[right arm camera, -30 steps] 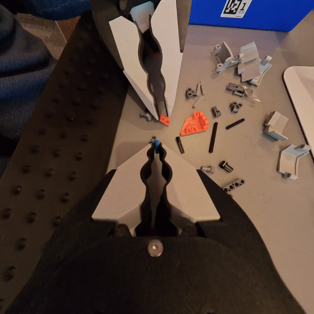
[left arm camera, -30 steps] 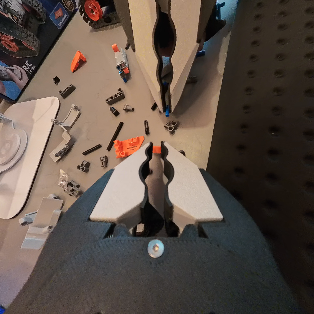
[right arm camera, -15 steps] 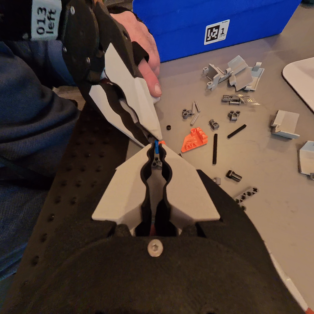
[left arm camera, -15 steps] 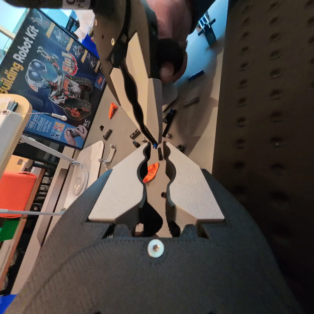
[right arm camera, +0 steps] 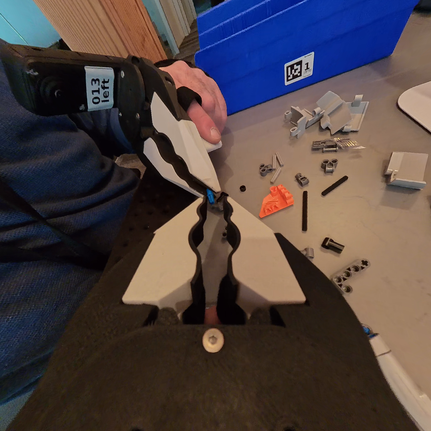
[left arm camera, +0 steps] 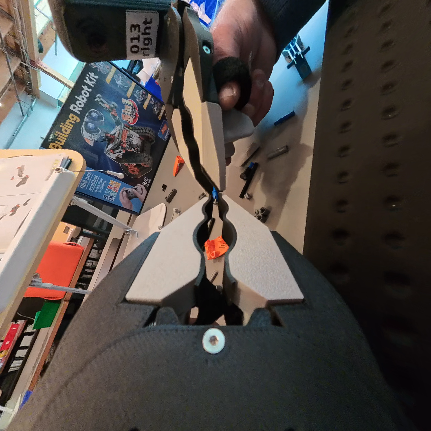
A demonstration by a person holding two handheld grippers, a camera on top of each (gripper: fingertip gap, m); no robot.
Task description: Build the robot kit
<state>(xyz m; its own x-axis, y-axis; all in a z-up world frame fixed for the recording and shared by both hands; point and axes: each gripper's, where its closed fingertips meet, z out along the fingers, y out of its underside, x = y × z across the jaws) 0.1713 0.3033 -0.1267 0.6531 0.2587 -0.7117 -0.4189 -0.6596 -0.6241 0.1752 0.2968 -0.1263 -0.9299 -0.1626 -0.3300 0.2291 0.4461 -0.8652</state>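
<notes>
**Position.** My right gripper (right arm camera: 216, 198) and my left gripper (left arm camera: 215, 198) meet tip to tip above the desk (right arm camera: 349, 221), at its edge beside the black perforated mat (left arm camera: 373, 186).

**Finger state.** My right fingers are clenched to a narrow slit. The blue pin (right arm camera: 210, 195) stands at their tips with a small grey part just beneath it, and I judge that they are grasping it. My left fingers are also drawn together. A small black piece (right arm camera: 221, 197) shows at their tips, but I cannot tell whether it is pinched there.

**Handling.** The blue pin is probably light, rigid, smooth plastic. It is tiny against my pads, so it is likely to twist or pop out. Grip it across the shaft, at the extreme tips.

**Surroundings.** An orange wedge piece (right arm camera: 276, 200), a black axle (right arm camera: 304, 211) and grey panels (right arm camera: 326, 114) lie apart on the desk towards the blue bin (right arm camera: 256, 46) at the far edge.

**Markings.** Each gripper body carries a white printed label (right arm camera: 100, 88). The bin bears a square code sticker (right arm camera: 299, 68). A printed kit box (left arm camera: 112, 140) stands at the desk's far side. The text is legible but is not reproduced here.
</notes>
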